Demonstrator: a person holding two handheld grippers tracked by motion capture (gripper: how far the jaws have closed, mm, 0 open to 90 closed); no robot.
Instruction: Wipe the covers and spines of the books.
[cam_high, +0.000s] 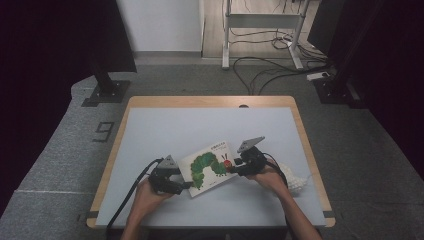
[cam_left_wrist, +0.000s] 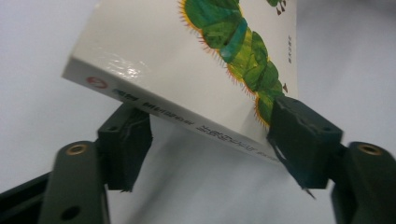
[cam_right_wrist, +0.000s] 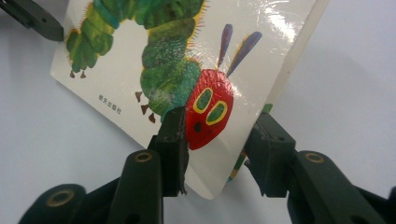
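A picture book (cam_high: 207, 167) with a green caterpillar on its white cover is held tilted above the table. My right gripper (cam_high: 234, 169) is shut on its edge by the caterpillar's red head. In the right gripper view (cam_right_wrist: 217, 149), one pad lies on the cover (cam_right_wrist: 154, 46) and the other sits behind it. My left gripper (cam_high: 186, 186) straddles the corner by the spine. In the left gripper view (cam_left_wrist: 210, 140), one jaw is under the book (cam_left_wrist: 163, 60) and the other rests over the caterpillar's tail. The gap stays wide and no firm pinch shows.
The grey table top has a wooden rim (cam_high: 210, 101). A white knitted item (cam_high: 295, 180) lies by the right forearm. Black stands (cam_high: 107, 87) and cables (cam_high: 270, 70) are on the floor beyond the table.
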